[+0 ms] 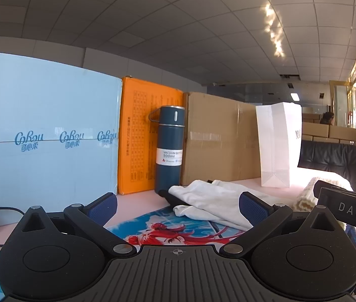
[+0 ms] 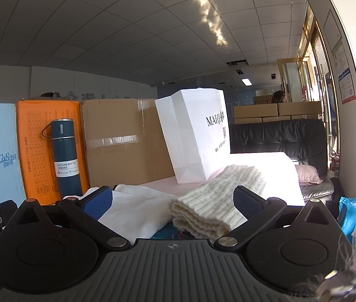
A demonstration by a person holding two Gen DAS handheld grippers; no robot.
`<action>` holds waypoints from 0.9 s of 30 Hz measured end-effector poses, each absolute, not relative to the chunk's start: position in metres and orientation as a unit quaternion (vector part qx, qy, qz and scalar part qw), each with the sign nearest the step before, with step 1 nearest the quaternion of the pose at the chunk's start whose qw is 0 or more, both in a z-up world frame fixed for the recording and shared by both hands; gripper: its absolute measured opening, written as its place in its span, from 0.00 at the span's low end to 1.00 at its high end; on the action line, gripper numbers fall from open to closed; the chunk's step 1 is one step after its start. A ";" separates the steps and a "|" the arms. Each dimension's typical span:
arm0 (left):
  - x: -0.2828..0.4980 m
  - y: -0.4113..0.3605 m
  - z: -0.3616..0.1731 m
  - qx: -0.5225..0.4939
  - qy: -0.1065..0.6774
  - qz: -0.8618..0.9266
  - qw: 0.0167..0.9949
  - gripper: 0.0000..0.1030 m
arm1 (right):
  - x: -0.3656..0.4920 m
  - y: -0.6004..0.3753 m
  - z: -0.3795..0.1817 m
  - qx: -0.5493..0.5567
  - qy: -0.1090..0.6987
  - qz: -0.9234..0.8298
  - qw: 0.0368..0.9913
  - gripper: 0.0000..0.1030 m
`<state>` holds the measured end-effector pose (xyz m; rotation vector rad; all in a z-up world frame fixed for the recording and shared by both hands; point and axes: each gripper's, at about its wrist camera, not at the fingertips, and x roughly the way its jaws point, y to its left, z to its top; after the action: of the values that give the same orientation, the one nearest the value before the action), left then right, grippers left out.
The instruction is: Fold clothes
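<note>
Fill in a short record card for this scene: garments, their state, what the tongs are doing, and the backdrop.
garment one: white cloth, rumpled, unfolded
garment two: cream knit, folded in a stack, right of the white cloth
left tongs: open, holding nothing
right tongs: open, holding nothing
backdrop: blue vacuum bottle, cardboard box, white paper bag

Black leather sofa (image 2: 278, 138) is my landmark. Behind it, stacked cardboard cartons (image 2: 276, 112). Right of it, gold-framed glass doors (image 2: 314, 58), bright daylight. Overhead, grey tiled ceiling (image 2: 127, 25) with a sun glare patch (image 2: 213, 22).
</note>
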<state>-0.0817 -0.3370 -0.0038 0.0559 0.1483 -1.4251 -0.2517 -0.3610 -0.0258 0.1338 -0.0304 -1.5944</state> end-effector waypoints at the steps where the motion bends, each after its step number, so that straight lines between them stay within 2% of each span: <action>1: -0.082 -0.337 -0.004 0.026 0.068 -0.653 0.754 1.00 | -0.252 -0.361 -0.026 0.060 -0.014 -0.715 0.697 1.00; 27: -0.082 -0.340 -0.002 0.029 0.070 -0.653 0.754 1.00 | -0.252 -0.362 -0.026 0.061 -0.013 -0.715 0.697 1.00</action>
<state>-0.0818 -0.3398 -0.0023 0.0642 0.1537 -1.4247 -0.2520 -0.3617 -0.0258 0.1358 -0.0296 -1.5943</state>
